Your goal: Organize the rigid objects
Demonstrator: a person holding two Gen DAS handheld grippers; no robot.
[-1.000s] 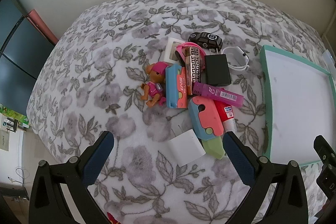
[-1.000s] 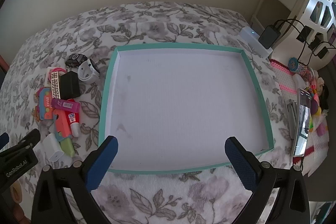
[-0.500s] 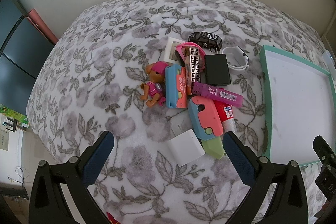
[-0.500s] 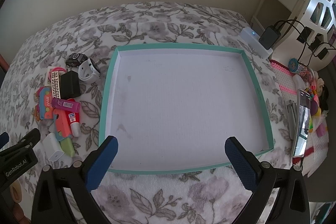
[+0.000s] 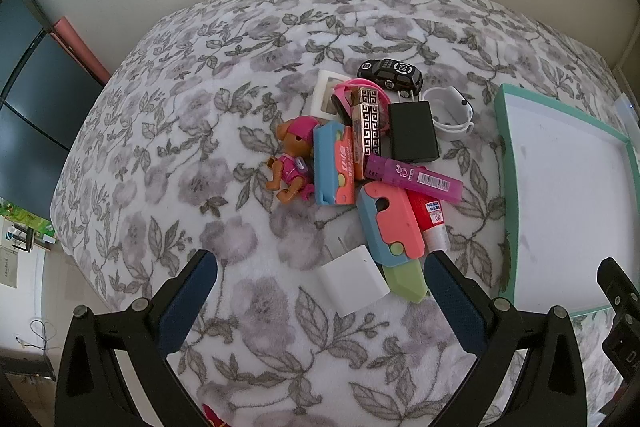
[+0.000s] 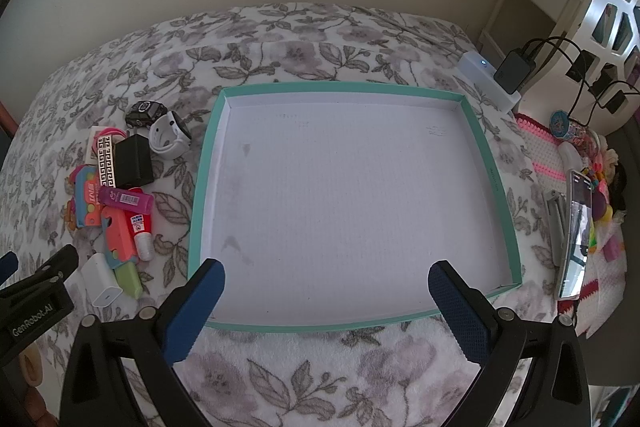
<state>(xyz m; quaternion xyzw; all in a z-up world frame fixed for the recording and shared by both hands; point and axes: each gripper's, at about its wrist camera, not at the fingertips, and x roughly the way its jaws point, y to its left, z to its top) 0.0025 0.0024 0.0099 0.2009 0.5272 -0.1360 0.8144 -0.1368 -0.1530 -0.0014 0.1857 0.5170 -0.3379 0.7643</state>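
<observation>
A pile of small things lies on the floral blanket: a white charger, a pink-and-blue toy knife, a red tube, a purple highlighter, a black box, a toy dog and a black toy car. The pile also shows in the right wrist view, with the charger nearest. An empty teal-rimmed tray lies to the right of the pile. My left gripper is open, just short of the charger. My right gripper is open over the tray's near edge.
A white smartwatch and a blue-and-pink case belong to the pile. Right of the bed are a power strip with chargers, a phone and small toys. A dark cabinet stands left.
</observation>
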